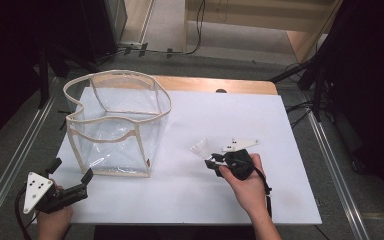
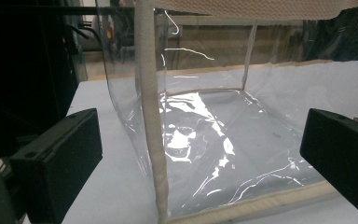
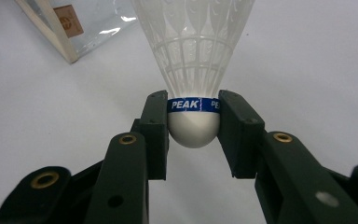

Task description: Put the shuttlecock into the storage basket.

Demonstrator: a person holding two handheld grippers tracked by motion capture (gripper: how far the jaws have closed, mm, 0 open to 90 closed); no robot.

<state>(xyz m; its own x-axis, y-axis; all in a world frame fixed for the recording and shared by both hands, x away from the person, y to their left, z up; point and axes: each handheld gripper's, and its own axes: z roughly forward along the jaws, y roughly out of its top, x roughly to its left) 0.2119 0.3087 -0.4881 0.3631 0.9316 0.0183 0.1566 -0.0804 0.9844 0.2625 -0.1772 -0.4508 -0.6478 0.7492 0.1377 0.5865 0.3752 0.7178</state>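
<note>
A white plastic shuttlecock (image 3: 193, 70) with a blue "PEAK" band is clamped by its rounded cork between my right gripper's (image 3: 193, 126) jaws. From above, the shuttlecock (image 1: 200, 148) shows just ahead of the right gripper (image 1: 211, 161), right of table centre. A clear plastic bag with cream fabric trim (image 1: 115, 125) stands open on the left of the white table top (image 1: 230, 120). My left gripper (image 1: 71, 172) is open at the front left, its jaws pointing at the bag's near corner (image 2: 151, 140) with nothing between them.
The white sheet covers a wooden table (image 1: 215, 84) whose far edge shows. Metal rails (image 1: 335, 165) run along both sides, and cables lie on the floor beyond. A small brown label (image 3: 68, 19) marks the bag's lower corner.
</note>
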